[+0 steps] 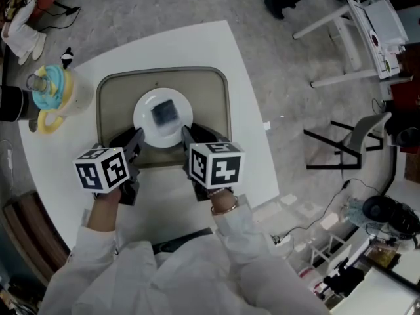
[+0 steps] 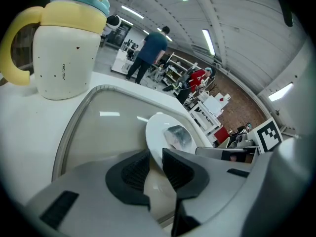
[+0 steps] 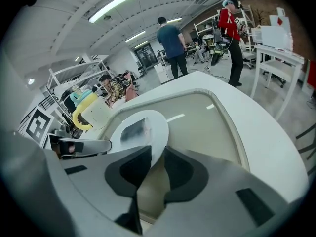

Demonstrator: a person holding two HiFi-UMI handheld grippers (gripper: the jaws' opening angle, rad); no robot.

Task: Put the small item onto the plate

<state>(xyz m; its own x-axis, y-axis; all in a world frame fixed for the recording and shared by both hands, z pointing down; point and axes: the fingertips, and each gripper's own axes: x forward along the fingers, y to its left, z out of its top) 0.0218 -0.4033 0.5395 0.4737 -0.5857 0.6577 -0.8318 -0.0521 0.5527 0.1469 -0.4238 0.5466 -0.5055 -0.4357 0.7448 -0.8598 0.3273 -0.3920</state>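
Observation:
A white plate lies over a beige tray on the white table. A small grey, shiny item rests in the plate's middle. My left gripper is shut on the plate's near-left rim, and my right gripper is shut on its near-right rim. In the left gripper view the plate runs edge-on between the jaws of the left gripper, with the item just beyond. In the right gripper view the plate's rim sits between the jaws of the right gripper, the item on the plate.
A cream cup with a yellow handle and blue lid stands left of the tray, with a black object beside it. The table's curved edge runs close on the right, and a chair stands on the floor beyond. People stand far off.

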